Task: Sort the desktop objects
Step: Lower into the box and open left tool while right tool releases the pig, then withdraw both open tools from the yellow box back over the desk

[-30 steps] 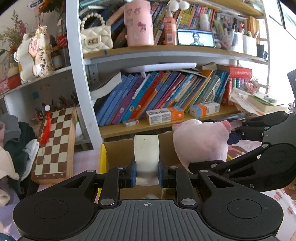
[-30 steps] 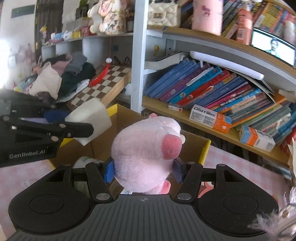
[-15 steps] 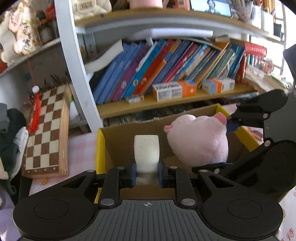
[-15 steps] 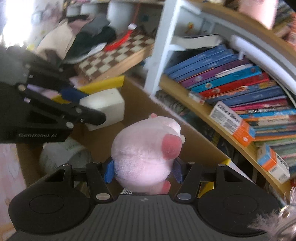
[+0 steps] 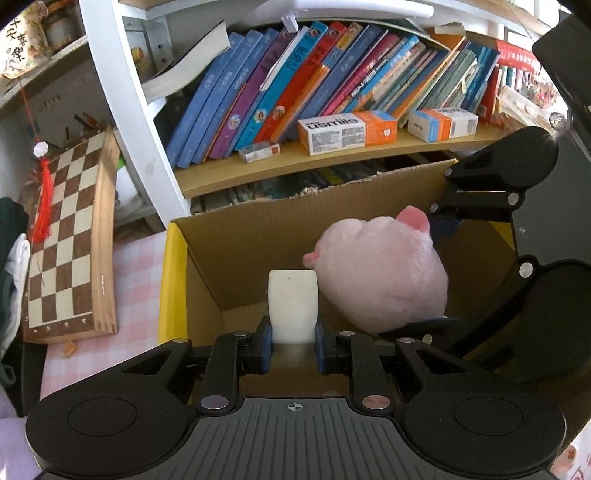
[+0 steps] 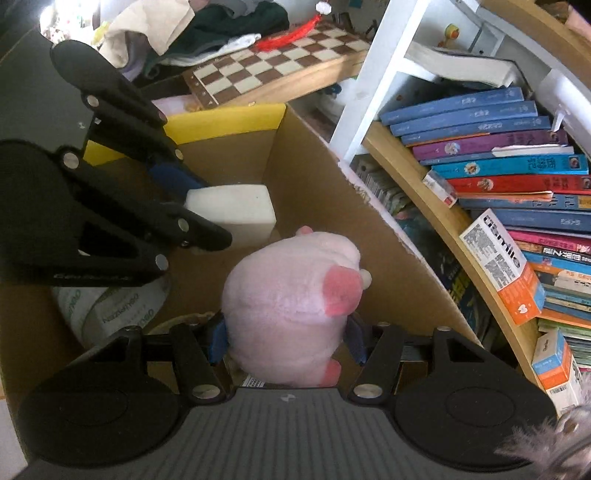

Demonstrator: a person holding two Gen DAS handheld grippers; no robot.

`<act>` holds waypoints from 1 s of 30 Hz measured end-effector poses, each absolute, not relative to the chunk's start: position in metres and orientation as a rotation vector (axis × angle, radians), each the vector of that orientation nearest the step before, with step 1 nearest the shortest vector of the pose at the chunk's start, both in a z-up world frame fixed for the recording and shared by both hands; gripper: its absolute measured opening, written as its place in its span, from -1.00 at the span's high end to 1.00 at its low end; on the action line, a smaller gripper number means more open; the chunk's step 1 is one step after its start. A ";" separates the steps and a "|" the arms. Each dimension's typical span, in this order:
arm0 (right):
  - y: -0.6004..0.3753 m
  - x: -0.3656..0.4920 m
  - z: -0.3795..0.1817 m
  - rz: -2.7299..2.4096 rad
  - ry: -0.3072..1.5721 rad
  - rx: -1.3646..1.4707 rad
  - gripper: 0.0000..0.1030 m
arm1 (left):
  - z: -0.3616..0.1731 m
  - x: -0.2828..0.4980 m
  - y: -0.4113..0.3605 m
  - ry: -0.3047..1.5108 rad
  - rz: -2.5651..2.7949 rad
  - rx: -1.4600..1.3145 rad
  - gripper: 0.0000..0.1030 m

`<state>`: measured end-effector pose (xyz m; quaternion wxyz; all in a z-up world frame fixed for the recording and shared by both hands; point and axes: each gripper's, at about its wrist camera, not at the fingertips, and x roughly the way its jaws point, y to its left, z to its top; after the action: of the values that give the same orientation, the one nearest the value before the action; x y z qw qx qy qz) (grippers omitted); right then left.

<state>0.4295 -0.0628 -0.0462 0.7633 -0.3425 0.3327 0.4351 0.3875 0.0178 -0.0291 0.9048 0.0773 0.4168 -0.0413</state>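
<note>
My left gripper [image 5: 293,345] is shut on a white foam block [image 5: 293,304] and holds it inside an open cardboard box [image 5: 236,229] with yellow flaps. My right gripper [image 6: 286,338] is shut on a pink plush pig [image 6: 291,302] and holds it inside the same box [image 6: 314,184], to the right of the block [image 6: 234,210]. The pig also shows in the left wrist view [image 5: 384,273], with the right gripper's body beside it. A white roll of tape [image 6: 114,306] lies on the box floor under the left gripper.
A bookshelf with leaning books [image 5: 314,85] and toothpaste boxes [image 5: 347,131] stands right behind the box. A wooden chessboard [image 5: 70,240] with a red tassel leans at the left on a pink checked cloth [image 5: 133,277]. Clothes [image 6: 207,26] are piled beyond it.
Both grippers have moved down and forward into the cardboard box, carrying the foam block and the plush pig with them. Both stay shut on their objects.
</note>
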 end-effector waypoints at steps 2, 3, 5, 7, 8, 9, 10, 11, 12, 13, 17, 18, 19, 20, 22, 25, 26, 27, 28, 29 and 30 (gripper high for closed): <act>-0.060 0.429 -0.048 0.942 0.723 -0.754 -0.17 | -0.030 0.388 0.018 0.872 -0.077 0.154 0.58; -0.059 0.429 -0.048 0.943 0.721 -0.761 -0.18 | -0.030 0.388 0.018 0.875 -0.076 0.155 0.57; -0.060 0.430 -0.047 0.946 0.727 -0.754 -0.21 | -0.031 0.390 0.017 0.887 -0.080 0.160 0.54; -0.061 0.430 -0.047 0.945 0.726 -0.748 -0.27 | -0.031 0.390 0.017 0.895 -0.083 0.165 0.49; -0.060 0.430 -0.047 0.944 0.724 -0.748 -0.28 | -0.031 0.391 0.016 0.898 -0.086 0.169 0.48; -0.060 0.429 -0.047 0.943 0.722 -0.749 -0.32 | -0.032 0.391 0.016 0.901 -0.088 0.172 0.48; -0.060 0.429 -0.047 0.941 0.719 -0.749 -0.36 | -0.032 0.391 0.015 0.903 -0.090 0.176 0.46; -0.060 0.429 -0.046 0.939 0.716 -0.747 -0.39 | -0.031 0.390 0.015 0.899 -0.089 0.178 0.43; -0.061 0.429 -0.045 0.937 0.710 -0.741 -0.48 | -0.031 0.389 0.014 0.892 -0.093 0.179 0.31; -0.062 0.428 -0.044 0.936 0.704 -0.734 -0.62 | -0.030 0.388 0.014 0.884 -0.097 0.180 0.21; -0.065 0.426 -0.040 0.923 0.682 -0.712 -0.73 | -0.022 0.381 0.013 0.841 -0.083 0.180 -0.15; -0.067 0.426 -0.038 0.924 0.685 -0.694 -0.77 | -0.019 0.379 0.013 0.827 -0.077 0.179 -0.24; -0.070 0.425 -0.036 0.927 0.687 -0.673 -0.79 | -0.015 0.376 0.014 0.811 -0.075 0.174 -0.32; -0.072 0.424 -0.033 0.929 0.687 -0.653 -0.80 | -0.011 0.373 0.014 0.796 -0.074 0.169 -0.35; -0.076 0.420 -0.026 0.924 0.671 -0.624 -0.83 | -0.004 0.367 0.016 0.765 -0.070 0.159 -0.39; -0.082 0.415 -0.017 0.916 0.647 -0.581 -0.84 | 0.006 0.360 0.017 0.729 -0.056 0.151 -0.45; -0.083 0.413 -0.014 0.912 0.638 -0.571 -0.85 | 0.008 0.358 0.017 0.720 -0.051 0.147 -0.46; -0.084 0.410 -0.011 0.908 0.629 -0.560 -0.85 | 0.011 0.355 0.018 0.711 -0.045 0.141 -0.48; -0.086 0.408 -0.009 0.905 0.623 -0.550 -0.86 | 0.013 0.353 0.018 0.702 -0.040 0.137 -0.50; -0.087 0.406 -0.006 0.903 0.616 -0.541 -0.86 | 0.016 0.350 0.019 0.693 -0.035 0.135 -0.50; -0.088 0.403 -0.004 0.900 0.606 -0.532 -0.87 | 0.018 0.347 0.019 0.684 -0.030 0.133 -0.53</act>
<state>0.4034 -0.0883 -0.0042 0.8229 -0.2502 0.2851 0.4231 0.3467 0.0187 0.0181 0.9398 0.0653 0.3350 -0.0149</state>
